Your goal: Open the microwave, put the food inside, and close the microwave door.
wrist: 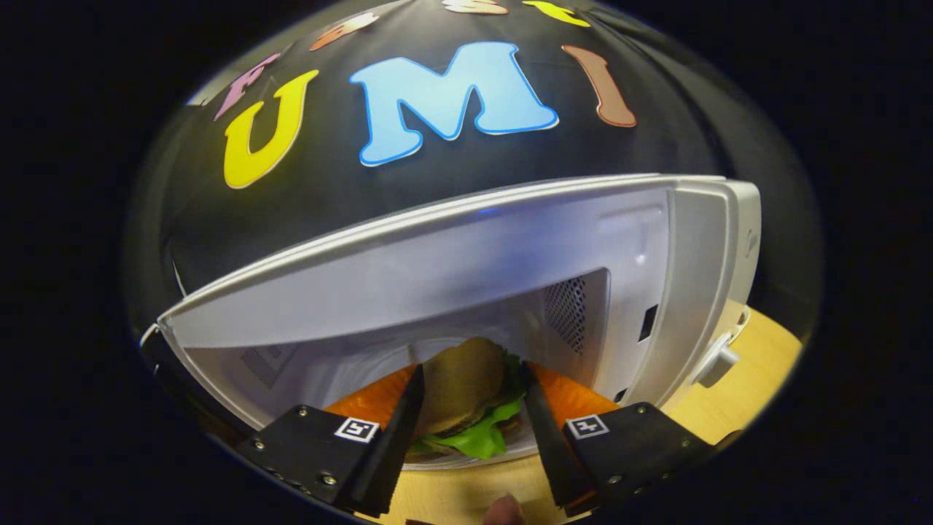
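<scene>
1. Your gripper [472, 408] is closed partway, its two fingers pressing the sides of the burger [466, 397], so the food rides level between them.
2. You hold the burger at the mouth of the microwave [466, 277], just over the turntable plate [444, 458], which suits setting it down inside.
3. Lettuce [474, 437] hangs below the bun, so ease it down gently.
4. Its door [164, 364] appears swung open to the side, leaving the cavity free.
5. Beneath sits the wooden table [758, 364], carrying the microwave.
</scene>
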Demonstrator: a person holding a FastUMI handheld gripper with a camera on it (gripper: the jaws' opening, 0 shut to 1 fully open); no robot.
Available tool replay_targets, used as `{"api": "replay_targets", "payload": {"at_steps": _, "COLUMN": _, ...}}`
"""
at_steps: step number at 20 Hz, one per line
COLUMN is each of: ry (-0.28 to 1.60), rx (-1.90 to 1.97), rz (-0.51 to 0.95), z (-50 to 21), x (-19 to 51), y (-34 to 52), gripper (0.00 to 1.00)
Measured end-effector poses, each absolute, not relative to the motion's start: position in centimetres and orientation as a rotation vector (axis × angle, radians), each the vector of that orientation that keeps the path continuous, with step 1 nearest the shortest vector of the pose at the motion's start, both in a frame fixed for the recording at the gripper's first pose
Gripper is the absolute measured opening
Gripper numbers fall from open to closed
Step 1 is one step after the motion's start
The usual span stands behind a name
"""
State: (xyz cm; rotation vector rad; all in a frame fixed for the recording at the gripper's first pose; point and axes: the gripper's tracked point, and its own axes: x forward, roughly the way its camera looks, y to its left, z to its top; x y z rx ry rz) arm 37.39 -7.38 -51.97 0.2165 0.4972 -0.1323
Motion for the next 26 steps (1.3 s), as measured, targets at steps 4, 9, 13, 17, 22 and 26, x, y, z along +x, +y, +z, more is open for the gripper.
{"api": "replay_targets", "payload": {"at_steps": 4, "ry": 0.512, "rx": 0.156, "rz": -0.074, "z": -51.4, "x": 34.9, "y": -6.8, "gripper": 0.87}}
{"api": "replay_targets", "payload": {"at_steps": 9, "ry": 0.427, "rx": 0.214, "rz": 0.141, "z": -46.5, "x": 29.3, "y": -1.5, "gripper": 0.87}}
{"api": "replay_targets", "payload": {"at_steps": 13, "ry": 0.266, "rx": 0.163, "rz": 0.354, "z": -39.4, "x": 20.8, "y": 3.9, "gripper": 0.87}}
{"api": "replay_targets", "payload": {"at_steps": 17, "ry": 0.162, "rx": 0.175, "rz": 0.543, "z": -34.1, "x": 12.3, "y": 8.6, "gripper": 0.86}}
{"api": "replay_targets", "payload": {"at_steps": 22, "ry": 0.152, "rx": 0.178, "rz": 0.67, "z": -31.9, "x": 4.9, "y": 12.6, "gripper": 0.86}}
{"api": "replay_targets", "payload": {"at_steps": 26, "ry": 0.16, "rx": 0.221, "rz": 0.781, "z": -31.3, "x": -0.1, "y": 17.0, "gripper": 0.86}}
